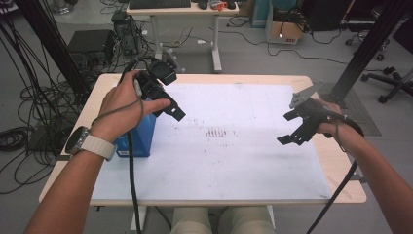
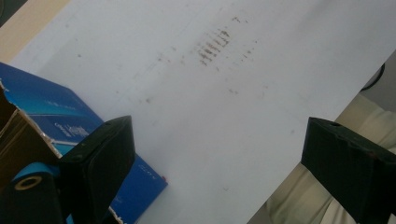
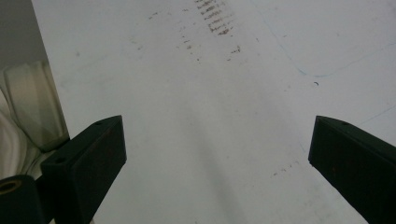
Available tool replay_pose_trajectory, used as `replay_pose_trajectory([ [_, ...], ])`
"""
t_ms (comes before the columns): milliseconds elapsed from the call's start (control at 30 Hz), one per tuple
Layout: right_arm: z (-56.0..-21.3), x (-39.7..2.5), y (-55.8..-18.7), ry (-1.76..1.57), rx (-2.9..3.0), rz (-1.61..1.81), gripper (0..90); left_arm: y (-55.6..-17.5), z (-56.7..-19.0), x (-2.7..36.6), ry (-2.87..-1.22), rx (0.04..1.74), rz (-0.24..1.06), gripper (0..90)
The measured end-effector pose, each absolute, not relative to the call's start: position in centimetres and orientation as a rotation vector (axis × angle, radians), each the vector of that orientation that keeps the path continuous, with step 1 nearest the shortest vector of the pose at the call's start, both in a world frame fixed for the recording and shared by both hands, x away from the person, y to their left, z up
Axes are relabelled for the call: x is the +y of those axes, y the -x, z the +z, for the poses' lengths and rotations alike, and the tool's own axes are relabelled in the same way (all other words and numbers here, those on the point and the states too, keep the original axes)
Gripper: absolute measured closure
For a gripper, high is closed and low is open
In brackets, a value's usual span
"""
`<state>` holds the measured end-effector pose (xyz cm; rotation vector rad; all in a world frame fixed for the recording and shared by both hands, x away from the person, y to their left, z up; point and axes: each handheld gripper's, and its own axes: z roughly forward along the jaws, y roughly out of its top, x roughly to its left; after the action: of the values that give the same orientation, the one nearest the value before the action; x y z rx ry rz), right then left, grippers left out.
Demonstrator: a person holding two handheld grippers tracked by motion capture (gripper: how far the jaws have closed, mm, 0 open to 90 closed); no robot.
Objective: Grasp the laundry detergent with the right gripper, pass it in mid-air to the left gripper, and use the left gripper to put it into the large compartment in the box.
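Observation:
A blue cardboard box [image 1: 144,137] stands near the left edge of the white mat [image 1: 243,161], right under my left hand. In the left gripper view the blue box [image 2: 60,114] lies at the lower left with a torn brown flap, beside the left jaw. My left gripper [image 1: 170,108] hovers over the box's right side, jaws wide apart and empty [image 2: 219,135]. My right gripper [image 1: 290,127] hangs above the mat's right part, open with nothing between its jaws [image 3: 217,133].
Dark smudge marks [image 1: 217,131] sit mid-mat. The mat covers most of a light wooden table [image 1: 343,170]. Behind it stand a desk [image 1: 214,53], tangled floor cables [image 1: 29,92] at the left and a chair base [image 1: 394,83] at the right.

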<state>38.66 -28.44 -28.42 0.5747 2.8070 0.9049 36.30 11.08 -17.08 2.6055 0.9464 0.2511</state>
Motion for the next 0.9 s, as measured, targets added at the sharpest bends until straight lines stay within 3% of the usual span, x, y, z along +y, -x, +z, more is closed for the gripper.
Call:
replay_pose_trajectory([
  [533, -28.5, -27.7, -38.5, -0.572, 2.812, 0.908, 4.2, -34.7, -19.8, 9.2, -2.731, 0.747, 0.223, 10.1],
  [900, -28.5, -27.5, -38.4, -0.569, 2.808, 0.916, 4.2, -34.5, -20.7, 8.7, -2.745, 0.703, 0.210, 10.3],
])
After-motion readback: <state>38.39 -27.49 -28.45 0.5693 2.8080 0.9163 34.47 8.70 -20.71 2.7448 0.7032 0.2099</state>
